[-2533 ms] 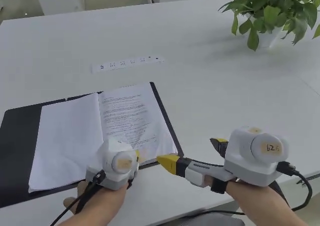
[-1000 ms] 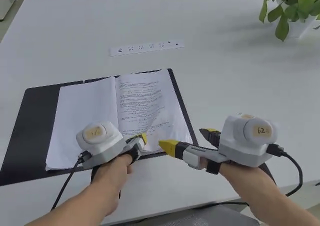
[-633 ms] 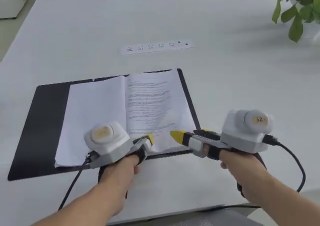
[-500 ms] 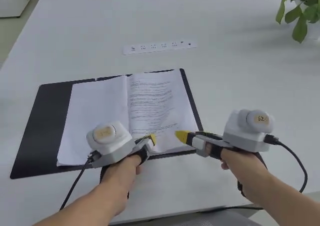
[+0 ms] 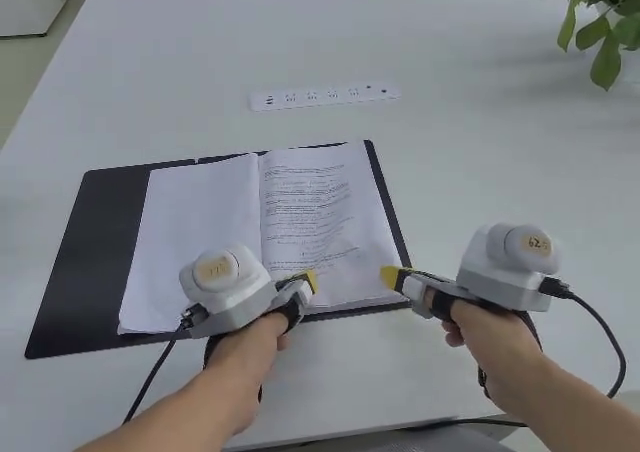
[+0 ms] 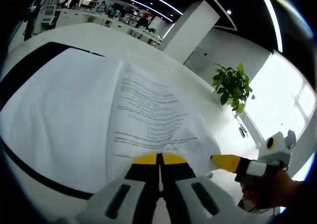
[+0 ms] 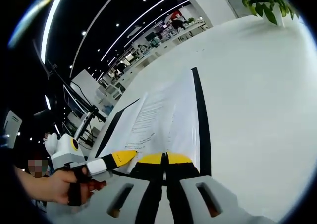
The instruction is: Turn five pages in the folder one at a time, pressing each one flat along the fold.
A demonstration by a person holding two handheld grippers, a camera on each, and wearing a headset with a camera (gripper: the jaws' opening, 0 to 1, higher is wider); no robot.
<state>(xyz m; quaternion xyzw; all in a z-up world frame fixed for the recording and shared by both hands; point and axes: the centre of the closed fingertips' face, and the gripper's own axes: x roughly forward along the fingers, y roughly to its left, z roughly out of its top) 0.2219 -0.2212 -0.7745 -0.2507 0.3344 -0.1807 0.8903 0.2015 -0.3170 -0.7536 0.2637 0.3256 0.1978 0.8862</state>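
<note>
Black folder (image 5: 90,252) lies open and flat on the white desk (image 5: 480,152), right in front of you. Your left claw (image 5: 305,281) is at the bottom edge of the printed page (image 5: 320,222). Your right claw (image 5: 392,275) is just beside that page's bottom right corner. Both claws have their tips pressed together and hold nothing. The paper looks thin, light and floppy, so it could crease or tear. Open your right claw a little, pinch only the top sheet at its loose corner, and lift slowly. Sheets may stick together, so check you have just one.
</note>
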